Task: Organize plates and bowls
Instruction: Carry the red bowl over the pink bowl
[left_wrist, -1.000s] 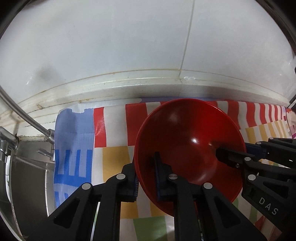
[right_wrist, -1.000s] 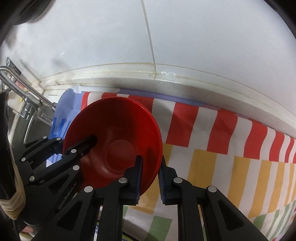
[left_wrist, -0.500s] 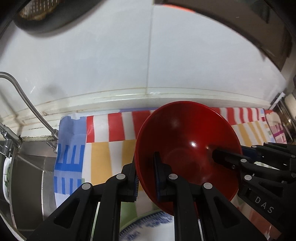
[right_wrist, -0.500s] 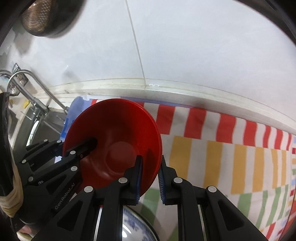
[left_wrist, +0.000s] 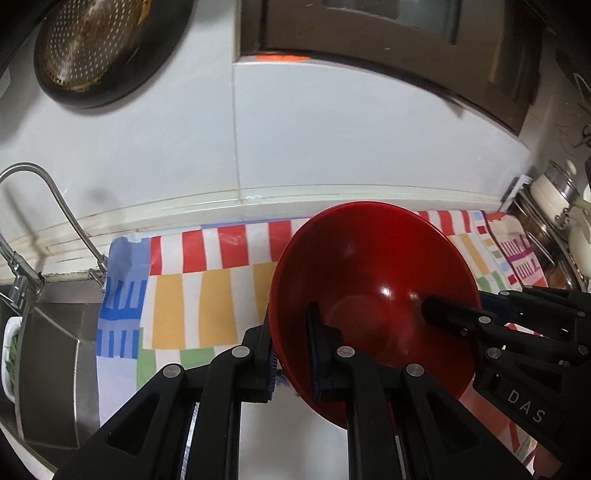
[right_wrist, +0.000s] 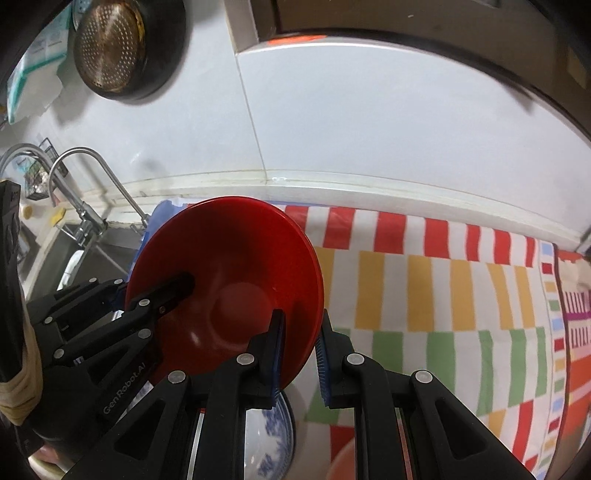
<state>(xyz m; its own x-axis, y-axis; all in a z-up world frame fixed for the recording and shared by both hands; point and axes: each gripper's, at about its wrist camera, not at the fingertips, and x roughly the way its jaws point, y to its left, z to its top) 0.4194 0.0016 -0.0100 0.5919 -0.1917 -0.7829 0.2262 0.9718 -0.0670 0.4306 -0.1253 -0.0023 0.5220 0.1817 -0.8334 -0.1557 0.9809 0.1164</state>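
A glossy red bowl (left_wrist: 373, 277) is held in the air above the striped cloth, gripped from both sides. My left gripper (left_wrist: 293, 354) is shut on its left rim, one finger inside and one outside. My right gripper (right_wrist: 299, 356) is shut on its right rim in the same way; the bowl also shows in the right wrist view (right_wrist: 229, 280). Each gripper appears in the other's view, reaching into the bowl. A white plate with blue pattern (right_wrist: 273, 435) lies on the counter below the bowl, partly hidden by my fingers.
A colourful striped cloth (right_wrist: 424, 280) covers the counter up to the white tiled wall. A steel sink (left_wrist: 55, 339) and tap (left_wrist: 55, 206) are at left. A perforated pan (left_wrist: 96, 48) hangs on the wall. Jars (left_wrist: 554, 199) stand at far right.
Both grippers have risen and pulled back with the red bowl between them. More of the cloth, the wall above and the blue-patterned plate below have come into view.
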